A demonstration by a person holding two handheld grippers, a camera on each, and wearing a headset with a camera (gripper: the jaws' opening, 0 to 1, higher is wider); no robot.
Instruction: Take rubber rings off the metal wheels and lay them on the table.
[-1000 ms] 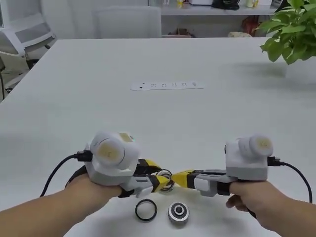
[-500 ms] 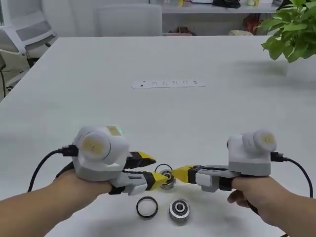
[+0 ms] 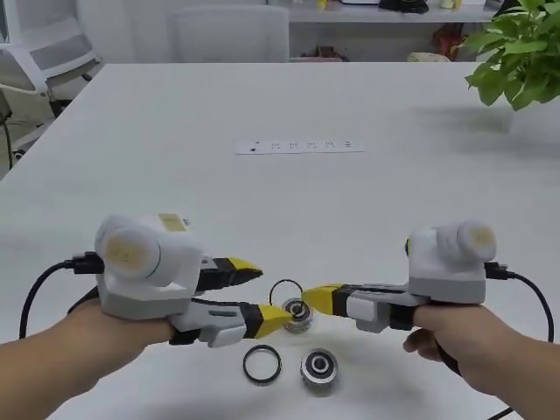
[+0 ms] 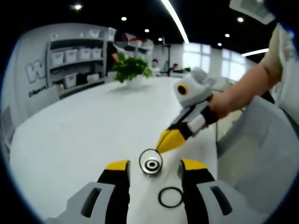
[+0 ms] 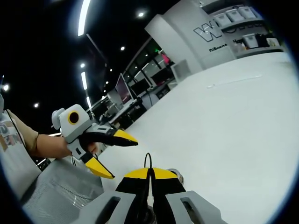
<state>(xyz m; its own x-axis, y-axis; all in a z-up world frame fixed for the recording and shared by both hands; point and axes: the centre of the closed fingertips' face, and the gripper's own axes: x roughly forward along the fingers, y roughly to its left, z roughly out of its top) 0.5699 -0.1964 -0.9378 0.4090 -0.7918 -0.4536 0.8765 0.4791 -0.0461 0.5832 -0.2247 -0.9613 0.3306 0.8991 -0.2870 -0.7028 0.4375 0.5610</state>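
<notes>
right claw clenched on a thin rubber ring just above a metal wheel. left claw released beside it. second ring and second wheel lie on the tabletop.

The left gripper is seen with its yellow-tipped jaws spread wide apart over the white table. Between the jaw tips a metal wheel is framed, with a thin rubber ring standing loosely around it. The ring's far right edge is met by the right gripper, whose yellow jaws are pressed together and which is held by a hand. A second ring, black, is laid flat on the table, nearer, close to the wheel. A potted plant is set at the far end.
</notes>
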